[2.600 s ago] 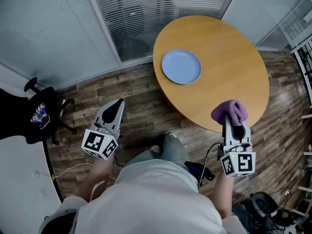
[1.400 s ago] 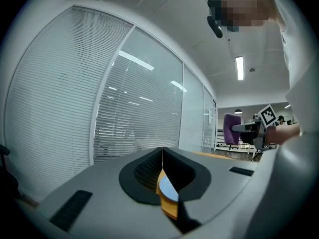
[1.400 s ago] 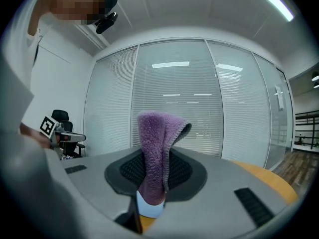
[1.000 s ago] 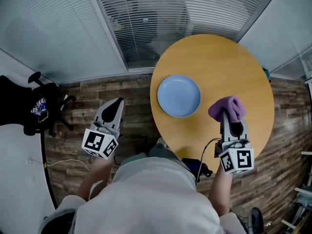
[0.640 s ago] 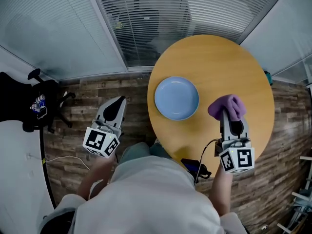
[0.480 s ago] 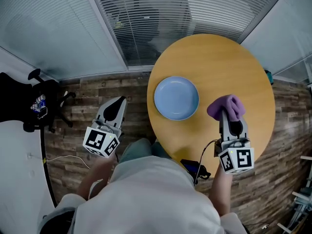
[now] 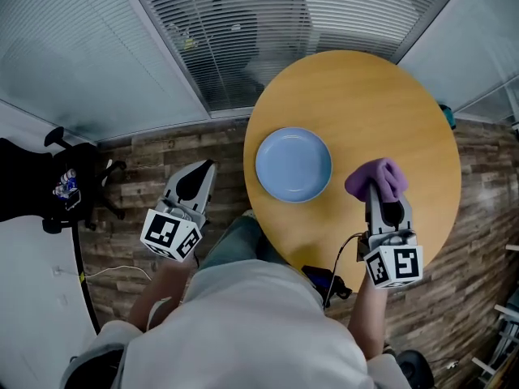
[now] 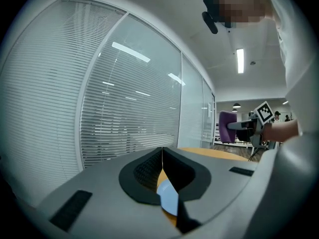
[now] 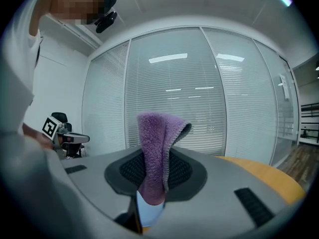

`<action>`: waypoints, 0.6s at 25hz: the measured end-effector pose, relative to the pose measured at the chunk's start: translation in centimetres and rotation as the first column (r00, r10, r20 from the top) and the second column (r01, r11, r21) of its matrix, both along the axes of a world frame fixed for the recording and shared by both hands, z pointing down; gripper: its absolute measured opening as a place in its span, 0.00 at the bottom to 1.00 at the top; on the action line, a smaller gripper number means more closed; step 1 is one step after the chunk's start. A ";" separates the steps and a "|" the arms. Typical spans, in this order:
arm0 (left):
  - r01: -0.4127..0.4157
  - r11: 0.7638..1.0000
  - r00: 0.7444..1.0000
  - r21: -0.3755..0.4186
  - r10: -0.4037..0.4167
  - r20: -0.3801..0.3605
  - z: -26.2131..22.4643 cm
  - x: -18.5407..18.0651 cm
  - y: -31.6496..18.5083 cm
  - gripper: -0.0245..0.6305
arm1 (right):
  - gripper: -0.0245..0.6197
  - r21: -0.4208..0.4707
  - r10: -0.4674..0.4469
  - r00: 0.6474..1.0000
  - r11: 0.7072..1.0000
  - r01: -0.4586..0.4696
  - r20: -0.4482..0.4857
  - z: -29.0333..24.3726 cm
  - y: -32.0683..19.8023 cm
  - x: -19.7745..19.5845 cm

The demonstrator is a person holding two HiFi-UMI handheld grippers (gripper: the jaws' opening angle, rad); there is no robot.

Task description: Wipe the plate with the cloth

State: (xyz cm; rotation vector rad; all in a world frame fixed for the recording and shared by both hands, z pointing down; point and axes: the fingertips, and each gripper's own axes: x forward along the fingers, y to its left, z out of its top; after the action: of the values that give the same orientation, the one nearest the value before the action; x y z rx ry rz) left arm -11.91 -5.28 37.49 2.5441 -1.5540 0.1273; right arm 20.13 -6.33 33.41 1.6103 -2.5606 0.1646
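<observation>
A round wooden worktop [image 7: 389, 96] stands on plank flooring [image 7: 154, 156], in front of glass walls hung with slatted blinds [image 7: 243, 23]. A black chair [image 7: 69, 181] sits off to your left. The light blue plate [image 7: 293, 165] lies flat on the near-left part of the worktop. Your right gripper [image 7: 383, 194] is over the worktop, just to the right of the plate. Its jaws are clamped on the purple cloth [image 7: 377, 178], which stands up past the jaw tips in a folded bunch. The cloth is near the plate but not touching it. Your left gripper [image 7: 204, 168] hangs beyond the worktop's left edge, over the floor. Its jaws are pressed together with nothing held between them. In the left gripper view, the plate and the worktop's edge show just past those closed tips.
</observation>
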 end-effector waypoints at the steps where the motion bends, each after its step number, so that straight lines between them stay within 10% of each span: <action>1: -0.010 1.000 1.000 0.000 0.010 0.002 0.0 -0.1 -0.4 0.06 | 0.17 0.000 0.009 1.000 1.000 -0.009 0.001 0.0 -0.1 -0.1; 15: -0.126 0.992 0.992 0.016 0.126 -0.013 0.4 0.5 -5.1 0.06 | 0.17 0.005 0.080 0.997 0.997 -0.080 -0.013 0.0 -1.7 -1.2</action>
State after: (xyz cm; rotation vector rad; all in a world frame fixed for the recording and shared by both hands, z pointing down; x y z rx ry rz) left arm -11.42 -10.43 37.85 2.6486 -1.3935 0.1128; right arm 18.91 -8.02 33.37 1.7104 -2.4904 0.1543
